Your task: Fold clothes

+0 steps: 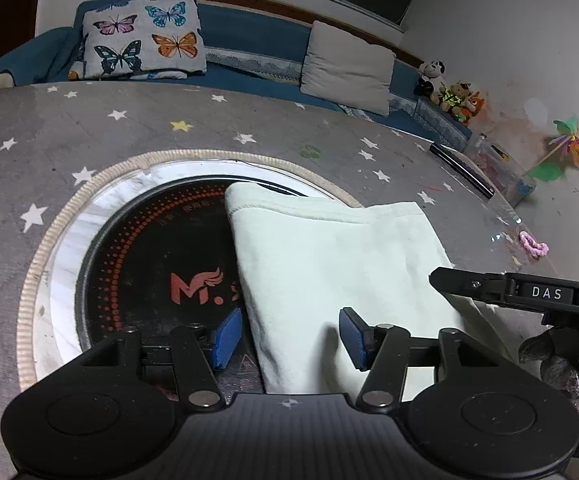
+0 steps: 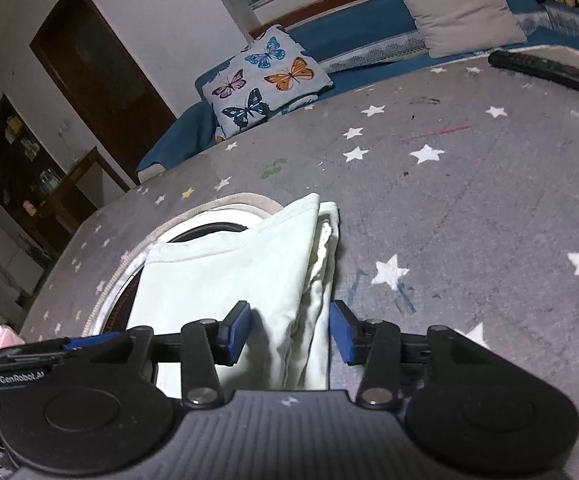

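The folded pale garment [image 1: 329,264] lay lengthwise straight ahead between both half-open, empty grippers, its left edge inside the left gripper [image 1: 289,336], its right edge inside the right gripper [image 2: 289,332].

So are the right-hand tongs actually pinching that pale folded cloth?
Apart. In the right wrist view the right tongs straddle the folded cloth, but both blue pads stand clear of it with gaps showing.

Each claw is matte black: a ribbed central housing, two round side discs, and linked arms with silver rivets ending in blue padded fingers [image 1: 353,338]. White lettering reads "DAS" on the right claw [image 2: 289,334], "GenRobot.AI" on the left claw [image 1: 289,336].
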